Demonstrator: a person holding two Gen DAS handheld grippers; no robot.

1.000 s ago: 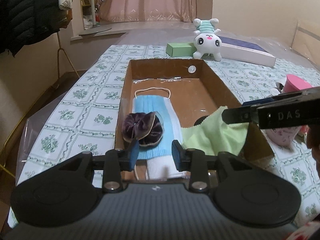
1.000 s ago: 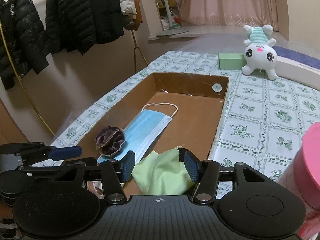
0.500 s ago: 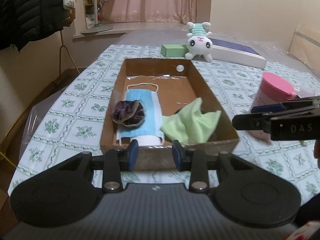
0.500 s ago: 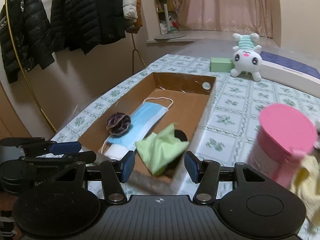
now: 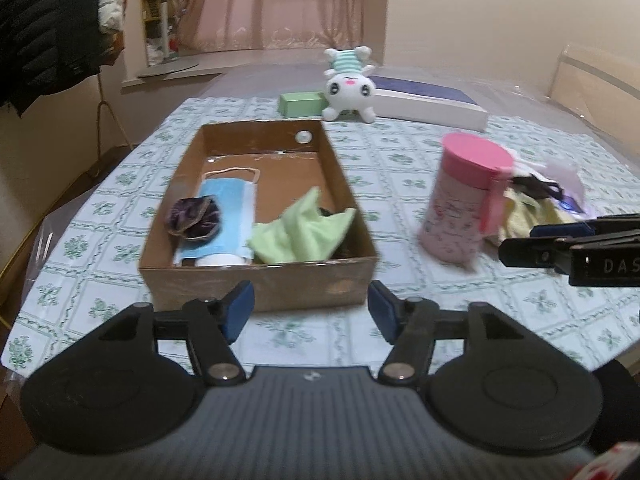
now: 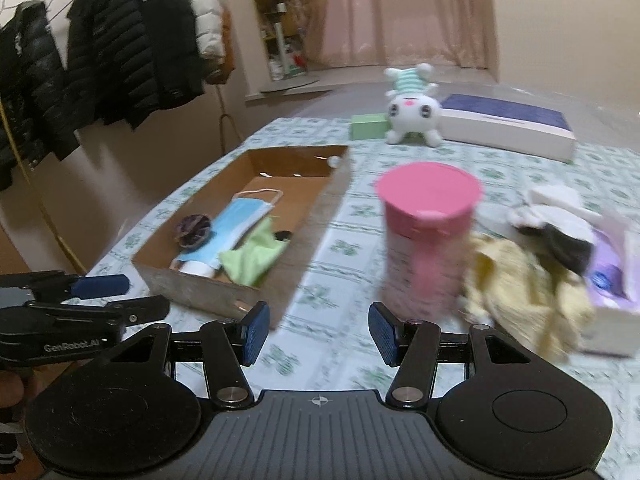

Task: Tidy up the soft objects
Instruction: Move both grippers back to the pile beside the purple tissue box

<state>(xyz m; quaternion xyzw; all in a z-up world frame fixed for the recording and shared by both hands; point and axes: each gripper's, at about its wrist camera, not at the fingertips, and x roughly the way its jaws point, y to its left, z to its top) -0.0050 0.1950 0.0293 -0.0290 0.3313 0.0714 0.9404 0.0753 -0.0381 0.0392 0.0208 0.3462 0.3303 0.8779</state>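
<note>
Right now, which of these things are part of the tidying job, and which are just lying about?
Part of the job:
cardboard box
blue face mask
purple scrunchie
green cloth
yellow cloth

Just lying about:
pink canister
plush toy
green block
flat white box

The table carries a white cloth with a green floral grid. Directly on it: an open cardboard box at left, a pink-lidded canister at right, and beside the canister a blurred heap, apparently yellow cloth. At the far edge: a green box, a plush toy, a flat white box.
</note>
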